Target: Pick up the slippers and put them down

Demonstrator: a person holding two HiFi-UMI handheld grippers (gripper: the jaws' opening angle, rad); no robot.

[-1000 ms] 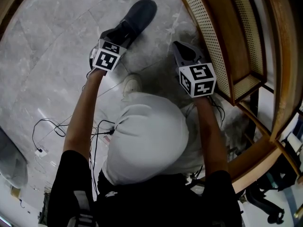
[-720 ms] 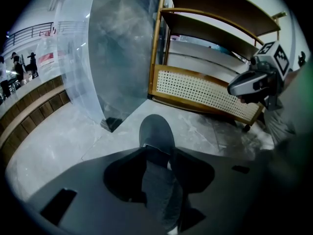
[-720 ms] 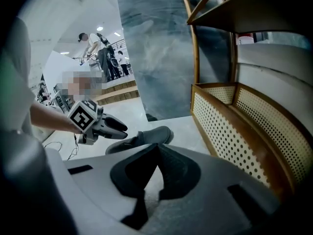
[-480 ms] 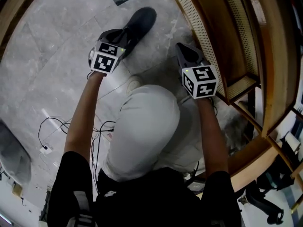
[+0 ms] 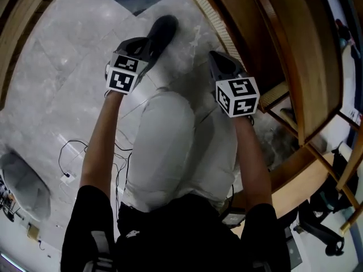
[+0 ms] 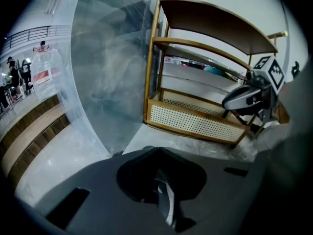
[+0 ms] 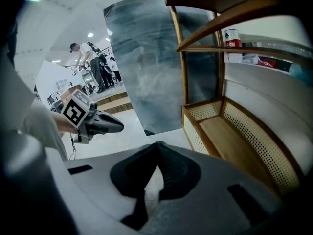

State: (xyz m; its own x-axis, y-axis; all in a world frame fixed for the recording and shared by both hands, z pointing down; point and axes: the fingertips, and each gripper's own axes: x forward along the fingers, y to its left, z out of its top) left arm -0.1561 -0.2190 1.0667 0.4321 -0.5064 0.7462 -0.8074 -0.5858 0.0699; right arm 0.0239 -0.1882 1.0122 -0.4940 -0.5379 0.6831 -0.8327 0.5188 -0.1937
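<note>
A pale marble floor filled most of the head view, and a wooden shelf with cane panels stood along its right side. The person, in light trousers and a dark top, stood between the two with both arms stretched forward. A tangle of thin cables lay on the floor to the left of the person.

One dark slipper lay on the floor near the shelf's cane front. In the head view it showed just past the tip of the left tongs, its near end running under their dark nose in the picture. How far above it they hung could not be read from overhead. The left tongs had just been closing, and the left gripper view showed their tips pressed together with no slipper between them.

The right tongs hung close beside the shelf, well apart from the slipper and across from it. Their pale tips met as well — only a sliver of speckled floor showed behind them — and they pinched nothing.
</note>
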